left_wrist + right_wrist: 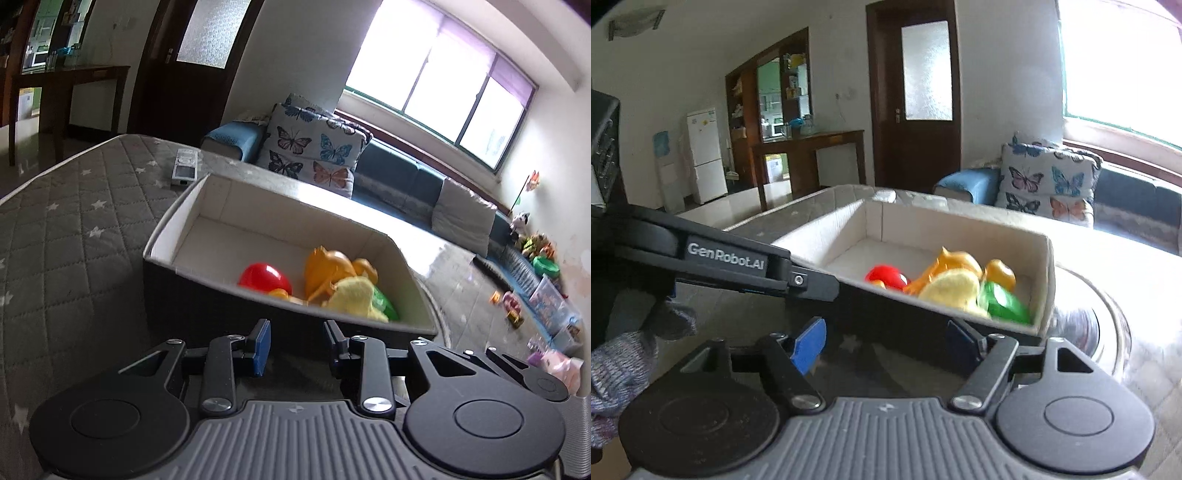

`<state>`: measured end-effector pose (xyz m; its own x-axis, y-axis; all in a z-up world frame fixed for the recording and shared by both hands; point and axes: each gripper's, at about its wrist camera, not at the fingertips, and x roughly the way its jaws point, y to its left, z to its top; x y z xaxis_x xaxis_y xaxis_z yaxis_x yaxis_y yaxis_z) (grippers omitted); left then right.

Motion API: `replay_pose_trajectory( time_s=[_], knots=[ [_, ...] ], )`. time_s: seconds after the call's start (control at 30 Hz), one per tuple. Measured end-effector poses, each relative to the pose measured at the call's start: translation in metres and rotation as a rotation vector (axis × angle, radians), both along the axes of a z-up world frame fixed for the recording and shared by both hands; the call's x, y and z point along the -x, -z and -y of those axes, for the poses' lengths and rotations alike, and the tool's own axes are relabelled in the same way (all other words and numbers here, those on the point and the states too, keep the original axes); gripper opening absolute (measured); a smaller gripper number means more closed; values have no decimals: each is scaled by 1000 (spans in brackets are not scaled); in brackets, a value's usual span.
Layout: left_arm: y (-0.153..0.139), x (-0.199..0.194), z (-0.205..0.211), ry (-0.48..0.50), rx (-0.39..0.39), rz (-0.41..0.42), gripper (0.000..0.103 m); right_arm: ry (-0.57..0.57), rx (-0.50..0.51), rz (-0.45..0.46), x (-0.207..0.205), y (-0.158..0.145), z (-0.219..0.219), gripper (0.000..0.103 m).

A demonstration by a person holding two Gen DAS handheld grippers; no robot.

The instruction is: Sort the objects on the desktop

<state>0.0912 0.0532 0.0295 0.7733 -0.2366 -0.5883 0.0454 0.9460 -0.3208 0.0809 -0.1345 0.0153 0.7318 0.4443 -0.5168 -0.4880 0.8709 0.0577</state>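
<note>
Nearest to us, the left gripper (297, 345) sat with its jaws parted and nothing between the blue pads, pointed at the dark near wall of the storage box (207, 295). Our right gripper (892, 341) was spread wide as well, empty, its right finger close to the box's near right corner; whether it touched, we could not tell.

Just beyond the fingers stood the box itself on the grey quilted tabletop (74, 221) with its white stars. It was an open-topped bin, dark outside and pale cream inside, with a thin grey rim. From the left wrist view its long axis ran from near right to far left, the far end angled toward the remote control (184, 167).

Inside, everything was bunched at the near right end. We saw a red toy (264, 277) on the left, an orange plastic toy (332, 267) behind it, a yellow plush piece (352, 297) in front, and a green toy (384, 304) tucked at the right. The far left half of the box floor showed bare cream lining.

Past the table, a butterfly cushion (314, 147) leaned on the dark sofa (399, 173) under the bright window (443, 74).
</note>
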Motion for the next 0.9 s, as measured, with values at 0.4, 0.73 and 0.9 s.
replay_pose_trajectory(
  time_s=[0.4,0.73,0.9],
  knots=[
    [23,25,11,-29,-66,-58,33,79,-28,-59,15,30,11,85],
    [30,40,14,-41,-98,-67,33,89,-26,-62,27,34,10,87],
    [31,48,14,-48,-111,-69,33,95,-13,-66,32,37,7,95]
  ],
)
